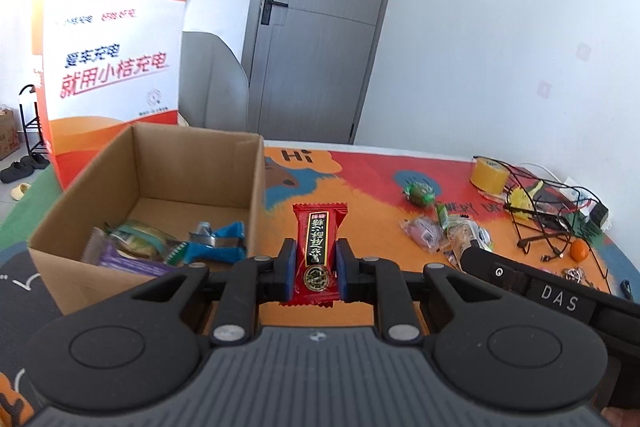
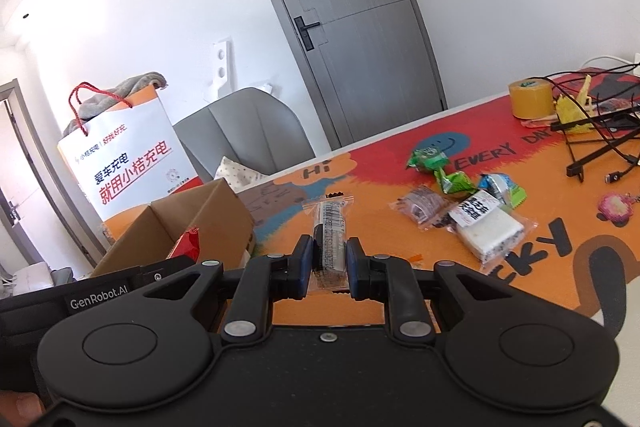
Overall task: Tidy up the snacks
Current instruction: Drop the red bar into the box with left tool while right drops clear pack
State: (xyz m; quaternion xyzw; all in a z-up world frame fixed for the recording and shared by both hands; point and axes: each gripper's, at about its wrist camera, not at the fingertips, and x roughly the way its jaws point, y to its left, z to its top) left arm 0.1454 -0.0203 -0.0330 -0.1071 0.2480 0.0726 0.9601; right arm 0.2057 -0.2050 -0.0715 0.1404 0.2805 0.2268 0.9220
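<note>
My left gripper point(image 1: 316, 261) is shut on a red snack packet point(image 1: 319, 247), held upright above the mat just right of an open cardboard box point(image 1: 256, 183). Several wrapped snacks lie in the box's bottom, among them a blue one point(image 1: 218, 243). My right gripper point(image 2: 328, 259) is shut on a clear-wrapped dark biscuit packet point(image 2: 330, 231), raised above the mat with the box point(image 2: 224, 215) to its left. A cluster of loose snacks point(image 2: 464, 203) stays on the table at the right, including green wrapped ones point(image 2: 428, 159) and a white bar point(image 2: 488, 231).
A colourful mat point(image 1: 360, 179) covers the table. A yellow tape roll point(image 1: 488, 175), a wire stand with cables point(image 1: 548, 211) and a small orange point(image 1: 579, 250) sit at the far right. A white-and-orange paper bag point(image 1: 112, 67) stands behind the box. A grey chair point(image 2: 248, 131) and door point(image 1: 320, 27) are beyond.
</note>
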